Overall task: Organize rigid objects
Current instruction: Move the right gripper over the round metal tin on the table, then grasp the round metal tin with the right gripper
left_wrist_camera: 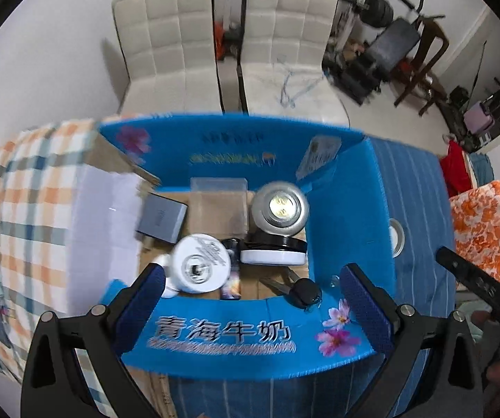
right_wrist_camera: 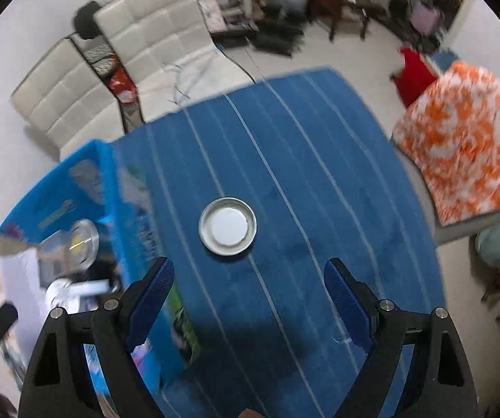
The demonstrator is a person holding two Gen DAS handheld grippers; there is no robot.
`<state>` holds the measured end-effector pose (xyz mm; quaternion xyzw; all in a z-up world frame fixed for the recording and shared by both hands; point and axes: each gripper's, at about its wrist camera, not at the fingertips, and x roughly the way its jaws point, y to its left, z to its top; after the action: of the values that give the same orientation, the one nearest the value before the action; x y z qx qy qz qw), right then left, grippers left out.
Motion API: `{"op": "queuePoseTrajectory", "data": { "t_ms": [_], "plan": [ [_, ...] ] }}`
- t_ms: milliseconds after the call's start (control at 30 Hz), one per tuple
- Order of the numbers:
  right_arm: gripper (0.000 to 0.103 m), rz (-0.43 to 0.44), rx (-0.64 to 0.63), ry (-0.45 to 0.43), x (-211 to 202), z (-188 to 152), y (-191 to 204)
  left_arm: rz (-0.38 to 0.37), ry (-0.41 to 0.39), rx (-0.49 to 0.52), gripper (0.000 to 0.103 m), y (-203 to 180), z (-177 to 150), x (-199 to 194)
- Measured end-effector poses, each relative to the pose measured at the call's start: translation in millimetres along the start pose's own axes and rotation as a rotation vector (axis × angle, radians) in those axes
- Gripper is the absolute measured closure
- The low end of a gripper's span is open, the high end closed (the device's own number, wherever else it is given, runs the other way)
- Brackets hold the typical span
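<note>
Surface (right_wrist_camera: 319,181): blue striped cloth.
Blue box (left_wrist_camera: 347,209): open carton, already holding several items.
Round tin lid (right_wrist_camera: 228,226): flat on the cloth, just right of the box, dead ahead of the right hand-held gripper (right_wrist_camera: 248,299); no long axis.
Right hand-held gripper: released, empty, nearer.
Left hand-held gripper (left_wrist_camera: 251,292): released, empty, over the box.

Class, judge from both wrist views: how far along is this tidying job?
Mostly done: the blue cardboard box already holds a silver round tin, white jar and grey box. Both grippers are open, holding nothing. Left: the round metal lid on the blue striped cloth.
</note>
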<state>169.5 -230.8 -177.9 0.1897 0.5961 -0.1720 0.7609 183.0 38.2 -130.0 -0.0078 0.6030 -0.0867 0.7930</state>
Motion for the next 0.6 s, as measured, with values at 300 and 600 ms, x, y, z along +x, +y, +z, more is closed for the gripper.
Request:
{"op": "queuePoseTrajectory", "data": {
  "t_ms": [300, 600],
  "plan": [
    [0.013, 0.022, 0.045, 0.100, 95, 21, 17, 0.044, 0.081, 0.016, 0.000, -7, 20, 57],
    [0.035, -0.057, 0.030, 0.130, 144, 19, 27, 0.066, 0.113, 0.028, 0.000, -6, 24, 75]
  ]
}}
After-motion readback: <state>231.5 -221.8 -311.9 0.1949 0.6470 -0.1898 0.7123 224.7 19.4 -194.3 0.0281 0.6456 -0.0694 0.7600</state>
